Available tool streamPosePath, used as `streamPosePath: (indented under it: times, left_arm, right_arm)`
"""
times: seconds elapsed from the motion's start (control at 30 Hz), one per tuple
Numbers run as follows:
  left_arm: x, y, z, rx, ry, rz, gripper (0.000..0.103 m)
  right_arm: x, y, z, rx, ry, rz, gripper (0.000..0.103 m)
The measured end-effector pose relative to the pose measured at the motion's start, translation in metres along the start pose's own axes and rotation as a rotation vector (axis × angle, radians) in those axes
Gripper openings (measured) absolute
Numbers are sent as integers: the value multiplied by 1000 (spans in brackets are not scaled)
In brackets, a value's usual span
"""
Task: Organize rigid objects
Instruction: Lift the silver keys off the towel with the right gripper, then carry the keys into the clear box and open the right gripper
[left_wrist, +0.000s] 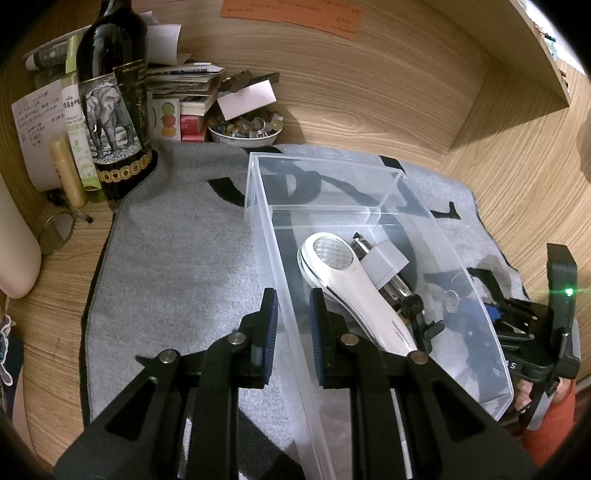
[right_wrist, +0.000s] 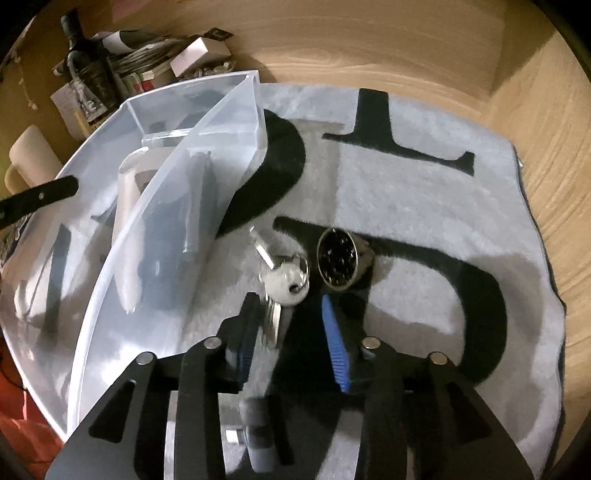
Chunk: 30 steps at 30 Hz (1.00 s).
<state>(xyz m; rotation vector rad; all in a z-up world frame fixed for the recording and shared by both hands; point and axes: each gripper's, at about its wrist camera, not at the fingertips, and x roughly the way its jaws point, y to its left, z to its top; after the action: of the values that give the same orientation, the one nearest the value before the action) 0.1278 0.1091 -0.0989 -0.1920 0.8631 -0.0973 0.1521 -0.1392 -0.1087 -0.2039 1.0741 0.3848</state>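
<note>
Keys lie on the grey mat just right of the clear bin, beside a round metal piece. Right gripper hangs over them, released, nothing pinched; pickup step, judged. Next move calls for dropping onto the keys and clenching. Left gripper is clamped on the bin's near wall. Only the left wrist view shows the bin's contents: white handheld device, adapter.
</note>
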Motion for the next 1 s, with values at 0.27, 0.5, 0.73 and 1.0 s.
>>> streamPosePath:
  times: [0.27, 0.5, 0.73, 1.0]
  left_arm:
    - [3, 0, 0, -5, 10, 0, 16]
    - [3, 0, 0, -3, 10, 1, 16]
    - [3, 0, 0, -4, 10, 1, 16]
    - [3, 0, 0, -4, 10, 0, 16]
  right_arm:
    - [10, 15, 12, -72, -11, -36, 26]
    - [0, 10, 9, -31, -44, -27, 23]
    - [-29, 12, 16, -6, -145, -37, 23]
    - [-58, 16, 28, -19, -240, -52, 23]
